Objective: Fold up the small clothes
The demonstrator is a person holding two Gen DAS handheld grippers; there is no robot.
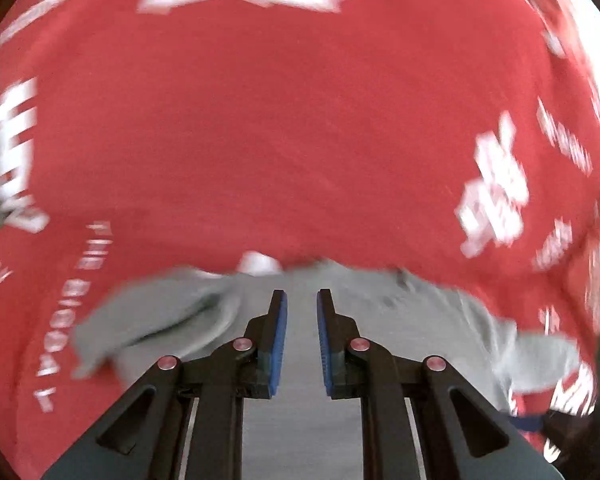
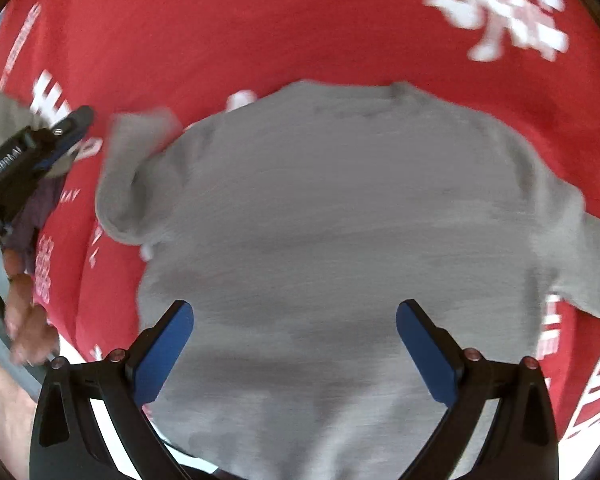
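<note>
Spread widest of all: a red cloth (image 2: 300,32) with white lettering, covering the table from edge to edge in both views. Laid flat on it, front or back up not clear: a small grey sweatshirt (image 2: 332,220), neckline (image 2: 384,92) pointing away, one sleeve (image 2: 136,184) bunched and doubled over at the left of the right wrist view, the other sleeve (image 2: 592,256) trailing off to the right. Likely light, soft and limp, with nothing stiff to push against; probably sagging and creasing wherever lifted, and sliding readily over the cloth beneath. Best taken by pinching a single seam or edge, such as the shoulder, the cuff of the rumpled sleeve or a hem corner, never the middle of the body. Hanging over the lower body of the sweatshirt: the right gripper (image 2: 294,320), blue pads spread wide, nothing between them. Off at the garment's left, held in a person's hand (image 2: 24,320): the left gripper (image 1: 302,304), over the sweatshirt's edge in its own view, pads drawn nearly together with only a narrow gap, nothing caught in it.
</note>
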